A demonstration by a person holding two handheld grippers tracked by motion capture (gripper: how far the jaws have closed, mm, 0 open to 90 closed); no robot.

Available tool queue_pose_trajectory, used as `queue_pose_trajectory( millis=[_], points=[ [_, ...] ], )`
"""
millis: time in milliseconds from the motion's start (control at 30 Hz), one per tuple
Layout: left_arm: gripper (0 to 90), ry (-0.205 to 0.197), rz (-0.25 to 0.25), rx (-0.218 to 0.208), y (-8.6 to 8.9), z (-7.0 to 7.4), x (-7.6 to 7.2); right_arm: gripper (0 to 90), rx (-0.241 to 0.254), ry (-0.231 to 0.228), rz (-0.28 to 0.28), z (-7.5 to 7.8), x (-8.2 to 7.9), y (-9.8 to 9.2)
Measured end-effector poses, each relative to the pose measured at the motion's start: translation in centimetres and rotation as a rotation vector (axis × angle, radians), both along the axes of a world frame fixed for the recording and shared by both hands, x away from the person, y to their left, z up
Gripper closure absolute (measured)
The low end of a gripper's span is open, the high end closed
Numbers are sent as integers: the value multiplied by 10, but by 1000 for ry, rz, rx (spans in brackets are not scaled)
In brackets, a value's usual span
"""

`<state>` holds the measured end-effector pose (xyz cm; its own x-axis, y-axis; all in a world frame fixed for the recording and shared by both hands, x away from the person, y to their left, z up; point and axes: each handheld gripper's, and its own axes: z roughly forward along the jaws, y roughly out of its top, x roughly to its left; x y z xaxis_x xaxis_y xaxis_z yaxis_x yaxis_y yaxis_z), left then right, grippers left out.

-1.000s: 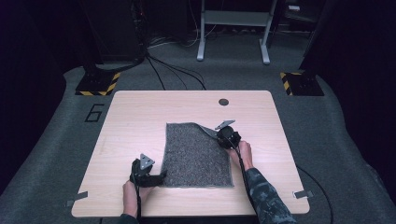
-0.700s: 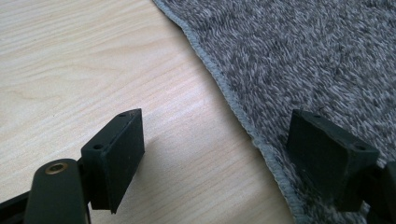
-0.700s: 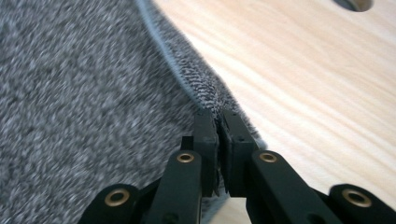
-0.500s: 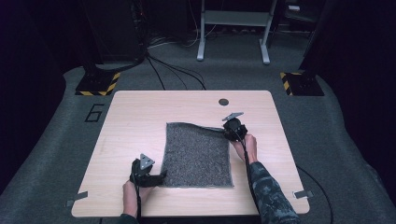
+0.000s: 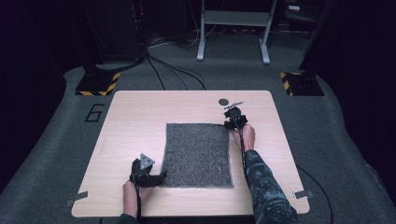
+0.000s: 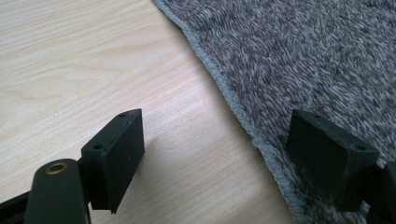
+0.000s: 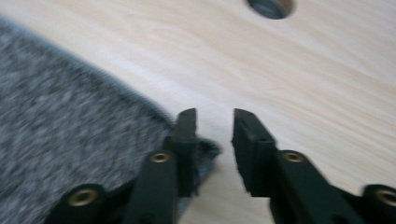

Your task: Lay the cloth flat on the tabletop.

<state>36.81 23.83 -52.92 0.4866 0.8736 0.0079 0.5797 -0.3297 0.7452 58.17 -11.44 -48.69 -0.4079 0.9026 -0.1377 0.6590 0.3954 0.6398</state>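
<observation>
A grey cloth (image 5: 198, 154) is spread flat and square on the table (image 5: 130, 121), with no fold in it as far as the high view shows, so the laying-out is judged as good as done. The right gripper (image 5: 232, 122) is held at the far right corner; its jaws have just been opening, with a gap between them and the corner lying beside one jaw, no longer pinched. The left gripper (image 5: 156, 178) is held at the near left corner, its jaws wide open astride the hem, gripping nothing. Only the withdrawal of both grippers appears to be left.
</observation>
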Motion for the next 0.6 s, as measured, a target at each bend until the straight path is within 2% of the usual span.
queue_pose_trajectory(
  millis=[67,167,200,300,367,433,467,500,533,600],
  points=[
    [192,0,0,-1,0,0,0,603,10,-13,-28,4,0,-5],
    [191,1,0,-1,0,0,0,543,17,-20,-39,11,-5,-12],
    [191,-4,1,-2,0,0,0,532,30,-34,-48,13,-9,-15],
    [191,1,0,-1,0,0,0,480,62,-36,-69,18,-16,-24],
    [190,1,1,-1,0,0,0,460,88,-23,-62,22,-23,-28],
    [190,2,1,-1,0,0,0,370,103,-10,-37,24,-35,-28],
    [190,2,1,-1,0,0,0,361,104,3,-12,24,-43,-27],
    [190,2,1,-1,0,0,0,321,125,4,7,23,-52,-25],
    [189,2,2,-1,0,0,0,267,129,9,49,22,-65,-23],
    [189,-6,10,-1,0,0,-1,226,133,34,93,19,-82,-18]
  ],
)
